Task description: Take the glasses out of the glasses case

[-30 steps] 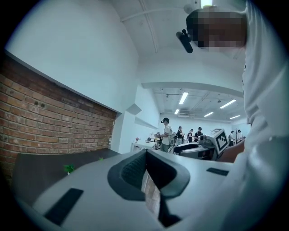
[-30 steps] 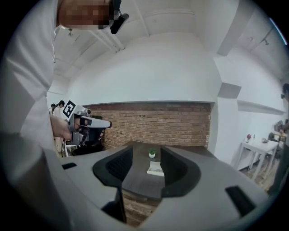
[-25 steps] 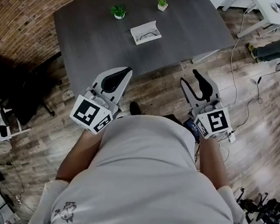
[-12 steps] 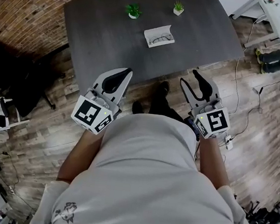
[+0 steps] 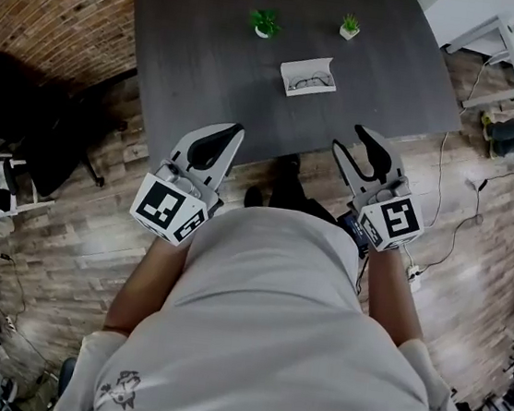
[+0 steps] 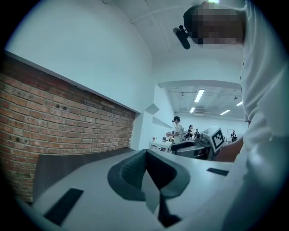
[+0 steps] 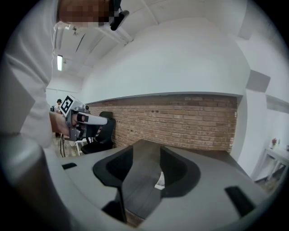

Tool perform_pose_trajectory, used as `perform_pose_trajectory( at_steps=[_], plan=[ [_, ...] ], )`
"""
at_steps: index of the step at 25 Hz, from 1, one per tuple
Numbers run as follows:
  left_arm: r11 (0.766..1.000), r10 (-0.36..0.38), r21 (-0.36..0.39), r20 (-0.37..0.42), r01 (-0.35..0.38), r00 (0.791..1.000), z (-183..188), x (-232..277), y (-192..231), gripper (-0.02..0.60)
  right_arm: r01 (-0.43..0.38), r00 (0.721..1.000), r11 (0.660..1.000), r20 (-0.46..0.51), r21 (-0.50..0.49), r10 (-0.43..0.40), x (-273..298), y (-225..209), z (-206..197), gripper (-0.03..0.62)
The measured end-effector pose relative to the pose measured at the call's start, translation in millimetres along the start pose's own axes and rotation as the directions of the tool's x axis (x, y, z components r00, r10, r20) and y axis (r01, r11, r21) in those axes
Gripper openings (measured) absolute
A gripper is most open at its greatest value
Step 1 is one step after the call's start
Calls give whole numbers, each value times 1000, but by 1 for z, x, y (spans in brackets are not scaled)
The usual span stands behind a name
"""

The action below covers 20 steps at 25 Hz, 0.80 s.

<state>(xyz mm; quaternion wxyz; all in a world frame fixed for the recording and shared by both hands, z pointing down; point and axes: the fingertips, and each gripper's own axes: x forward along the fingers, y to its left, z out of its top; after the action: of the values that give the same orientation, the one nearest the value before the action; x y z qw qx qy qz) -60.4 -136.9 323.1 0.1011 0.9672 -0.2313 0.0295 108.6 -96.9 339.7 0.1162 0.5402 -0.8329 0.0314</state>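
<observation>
Glasses case lies open on the dark grey surface, toward the far middle, lid up on its far side. Glasses sit inside it, folded, not lifted out. Nothing touches the case.

Left gripper: well short of the case, on the near-left side of it, off the surface's near edge and over the wood floor. Left gripper view shows its jaws closed, tips meeting w/ only a thin V gap lower down and nothing btw them.

Right gripper: also well short of the case, near-right of it, at about the surface's near edge. Right gripper view shows its jaws apart and empty. The surface shows through the gap, plus a white sliver lying on it, too small to tell more.

Both grippers are held level w/ each other at the person's white shirt, marker cubes toward the body.

Two small potted plants stand beyond the case: green plant far-left of it, smaller plant far-right of it, both apart from the case.

Black chair is well left of the case, off the surface. Brick wall runs behind the surface in the right gripper view.
</observation>
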Motion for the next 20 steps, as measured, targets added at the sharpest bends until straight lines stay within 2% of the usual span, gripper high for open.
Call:
perform_pose_trajectory(
  at_steps=[13,20],
  plan=[
    [996,73,-49,-44,-75,996,-12,52,32,12,-163,984,985,-81,-49,159,63,-44,-18,181],
    [989,114,-83,-74,-120,991,-23,81,52,11,-284,947,957,-172,-61,270,101,-61,-46,169]
  ],
)
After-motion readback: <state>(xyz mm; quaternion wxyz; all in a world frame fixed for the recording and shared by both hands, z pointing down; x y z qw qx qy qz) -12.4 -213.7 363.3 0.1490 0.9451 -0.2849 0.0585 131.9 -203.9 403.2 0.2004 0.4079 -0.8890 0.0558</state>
